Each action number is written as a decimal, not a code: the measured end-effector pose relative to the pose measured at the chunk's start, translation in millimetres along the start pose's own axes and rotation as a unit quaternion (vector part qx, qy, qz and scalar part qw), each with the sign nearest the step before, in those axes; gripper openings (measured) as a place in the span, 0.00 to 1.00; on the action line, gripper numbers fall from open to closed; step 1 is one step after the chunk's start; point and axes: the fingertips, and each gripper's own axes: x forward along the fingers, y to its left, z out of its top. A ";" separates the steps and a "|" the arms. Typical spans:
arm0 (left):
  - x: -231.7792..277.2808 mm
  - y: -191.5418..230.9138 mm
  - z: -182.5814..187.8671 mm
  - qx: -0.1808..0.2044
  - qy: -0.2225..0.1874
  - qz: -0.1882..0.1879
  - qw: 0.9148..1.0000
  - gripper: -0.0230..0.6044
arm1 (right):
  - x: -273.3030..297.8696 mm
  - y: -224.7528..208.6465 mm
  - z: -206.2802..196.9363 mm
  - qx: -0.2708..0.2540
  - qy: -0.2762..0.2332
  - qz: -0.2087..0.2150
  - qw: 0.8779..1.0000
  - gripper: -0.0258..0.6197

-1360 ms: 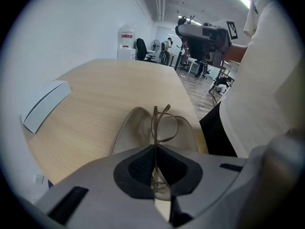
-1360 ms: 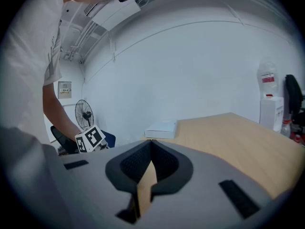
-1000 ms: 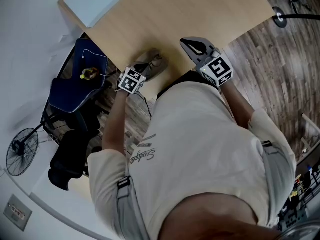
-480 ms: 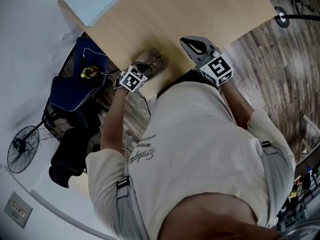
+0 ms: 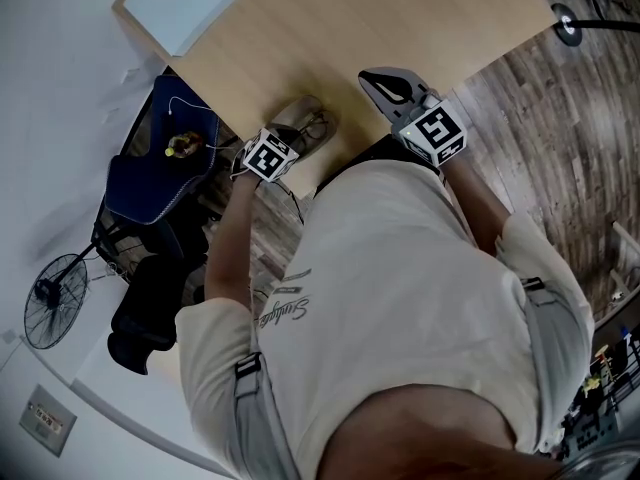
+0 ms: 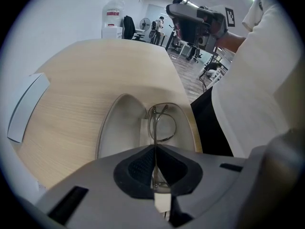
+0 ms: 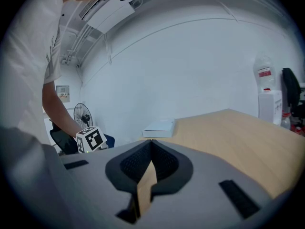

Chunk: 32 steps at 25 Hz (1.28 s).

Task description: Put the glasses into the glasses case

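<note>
Glasses (image 6: 162, 124) thin wire, pinched in left gripper (image 6: 154, 149) jaws | oval case (image 6: 119, 128) open | right gripper (image 7: 151, 144) jaws closed, empty

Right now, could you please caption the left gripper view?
Left gripper, shut on glasses, holds them at the open glasses case.

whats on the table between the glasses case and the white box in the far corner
Nothing: bare wooden tabletop runs from the open glasses case to the white box. The head view shows it, and the left gripper view agrees.
</note>
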 end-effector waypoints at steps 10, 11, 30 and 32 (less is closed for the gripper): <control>4.2 -0.1 -0.9 -0.014 0.029 -0.009 0.999 0.07 | 2.7 -6.6 1.8 -0.002 0.001 -0.004 1.000 0.03; 4.6 -0.2 -0.9 -0.015 0.030 -0.010 0.999 0.07 | 2.7 -6.7 1.6 -0.002 0.001 -0.005 1.000 0.03; 2.1 1.6 2.2 -0.016 0.015 0.014 1.000 0.07 | -2.5 14.5 -2.4 -0.006 0.013 0.000 1.000 0.03; -0.4 1.8 2.7 -0.016 0.011 0.020 1.000 0.07 | -0.1 20.4 -0.5 -0.009 0.011 0.004 1.000 0.03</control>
